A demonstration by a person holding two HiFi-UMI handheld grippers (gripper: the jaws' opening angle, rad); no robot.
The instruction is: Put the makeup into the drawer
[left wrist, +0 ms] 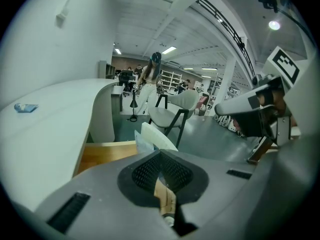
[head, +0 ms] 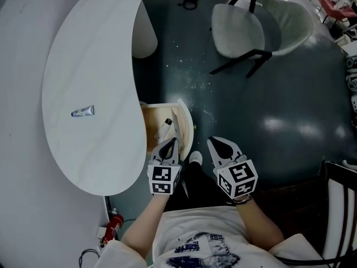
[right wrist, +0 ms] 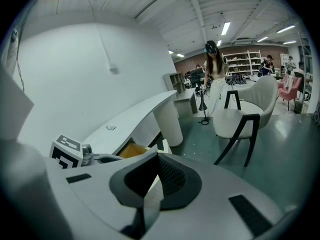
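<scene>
A small makeup tube (head: 82, 111) lies alone on the white curved table (head: 89, 60); it also shows as a small makeup tube (left wrist: 25, 107) at the far left of the left gripper view and, tiny, as a makeup tube (right wrist: 110, 128) in the right gripper view. Under the table's near end a wooden drawer (head: 184, 128) stands pulled out, with a white bottle-like item (head: 164, 128) lying inside. My left gripper (head: 169, 144) hangs just over the drawer's near end, shut and empty. Over the dark floor to the right of the drawer is my right gripper (head: 217, 145), also shut and empty.
A white chair with black legs (head: 251, 29) stands on the dark floor beyond the drawer. A black-framed chair (head: 340, 205) is at the right edge. A red extinguisher (head: 113, 223) sits by the wall at the lower left. A person (right wrist: 215, 79) stands far off.
</scene>
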